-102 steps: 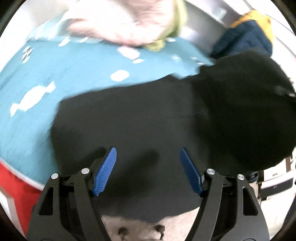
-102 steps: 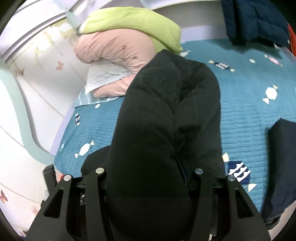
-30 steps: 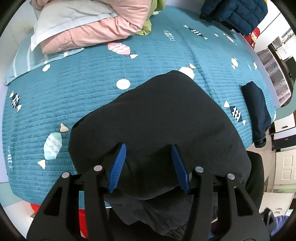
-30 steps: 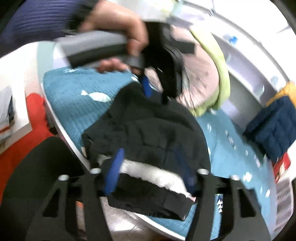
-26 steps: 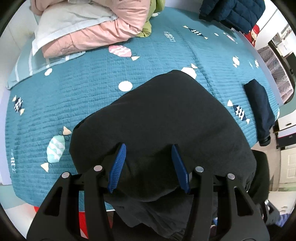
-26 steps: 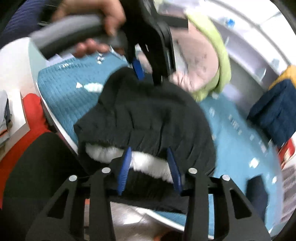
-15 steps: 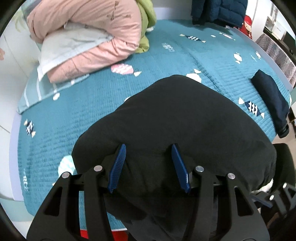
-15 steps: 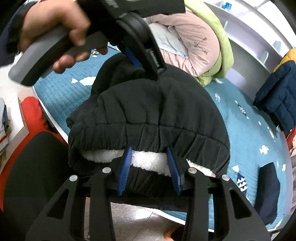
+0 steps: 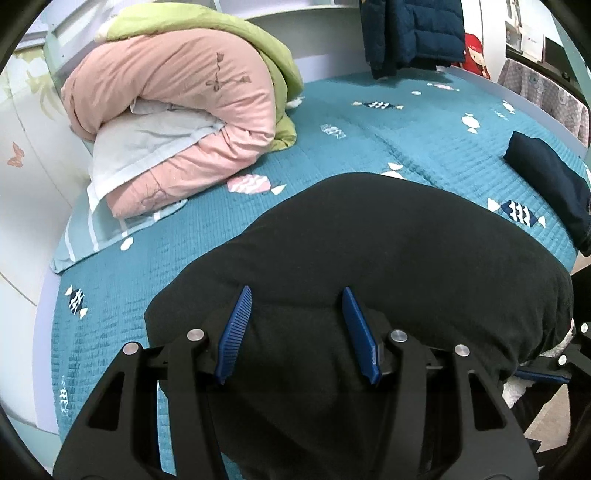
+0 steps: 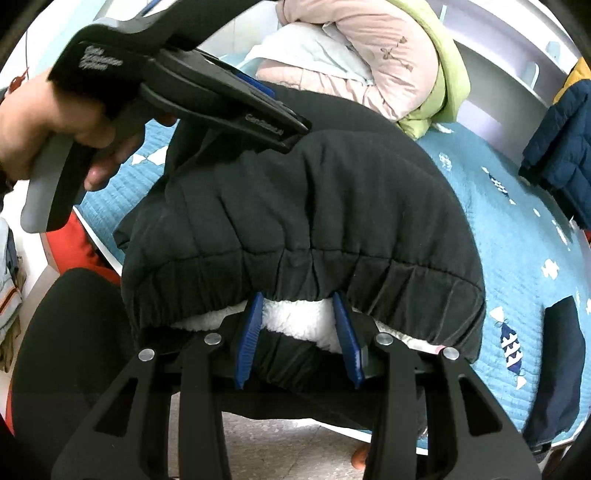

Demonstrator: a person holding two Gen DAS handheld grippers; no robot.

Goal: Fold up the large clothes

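A large black garment (image 9: 388, 258) with white fleece lining (image 10: 295, 319) lies bunched on the near edge of the teal bed (image 9: 406, 140). My left gripper (image 9: 297, 295) has its blue pads partly closed around a thick fold of the black fabric. In the right wrist view the left gripper (image 10: 291, 136) reaches in from the upper left onto the top of the garment. My right gripper (image 10: 299, 301) grips the elastic hem and the fleece between its blue pads.
A rolled pink and green duvet with a pale pillow (image 9: 177, 110) lies at the head of the bed. A folded navy garment (image 9: 546, 184) lies at the bed's right edge. A navy puffer jacket (image 9: 413, 33) hangs at the back. The floor (image 10: 277, 443) shows below.
The left wrist view has tilted up from looking down on the bed to looking across it, still holding the fold. The right gripper has closed on the hem and steadied.
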